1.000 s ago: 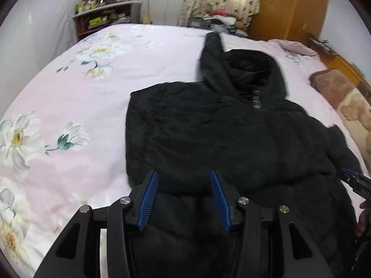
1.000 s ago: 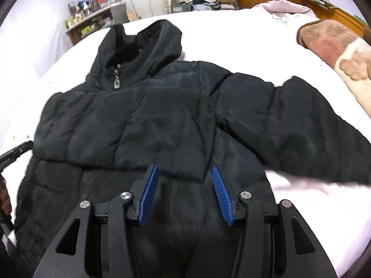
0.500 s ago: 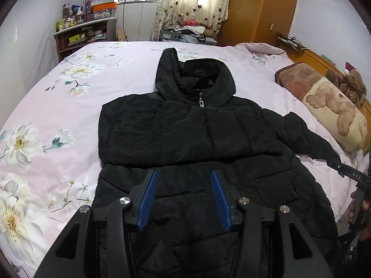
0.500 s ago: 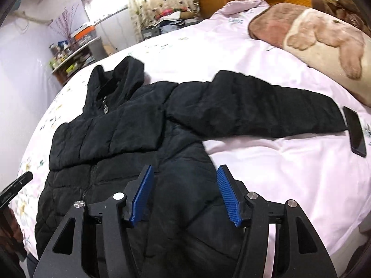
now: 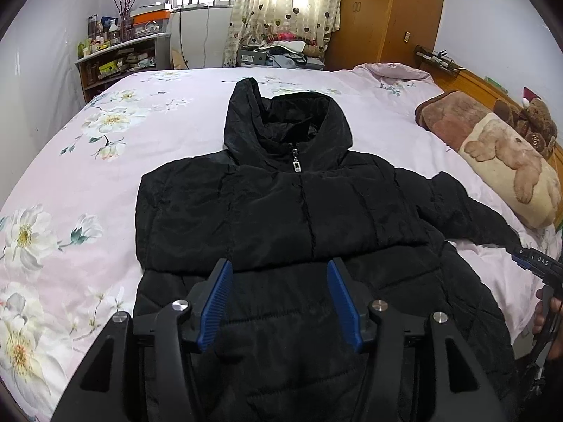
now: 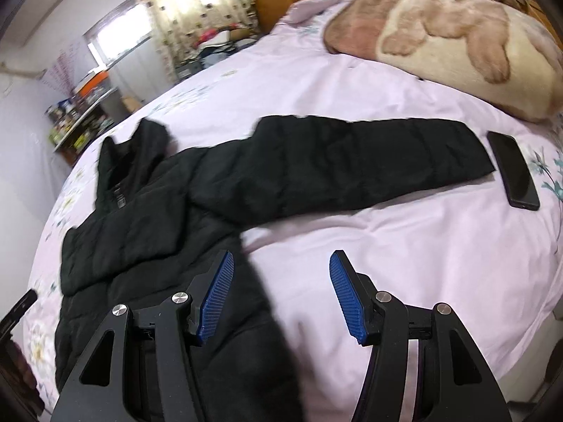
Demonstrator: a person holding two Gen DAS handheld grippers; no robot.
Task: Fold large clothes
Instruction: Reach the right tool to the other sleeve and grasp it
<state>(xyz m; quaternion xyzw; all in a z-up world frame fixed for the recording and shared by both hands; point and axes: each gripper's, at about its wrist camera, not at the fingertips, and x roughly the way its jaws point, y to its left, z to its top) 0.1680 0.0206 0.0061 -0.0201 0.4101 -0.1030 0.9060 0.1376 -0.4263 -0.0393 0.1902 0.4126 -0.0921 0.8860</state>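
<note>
We see a black puffy jacket [image 5: 281, 211] lying flat on the bed [image 5: 88, 183], front side up, with its hood [image 5: 281, 123] pointing to the far end. One sleeve is folded over the chest. The other sleeve [image 6: 352, 161] lies stretched out straight on the pink flower sheet, toward the right side of the bed.

Our left gripper [image 5: 279, 299] is above the bottom part of the jacket. Its blue fingers [image 5: 214, 304] are wide apart and hold nothing. Our right gripper [image 6: 281, 292] is over the jacket's right edge and the bare sheet beside it. Its blue fingers [image 6: 346, 299] are wide apart too, with nothing between them.

A black phone [image 6: 513, 172] lies on the sheet just past the end of the long sleeve. A brown and cream teddy bear blanket [image 5: 503, 161] sits well apart from it, by the headboard side.
</note>
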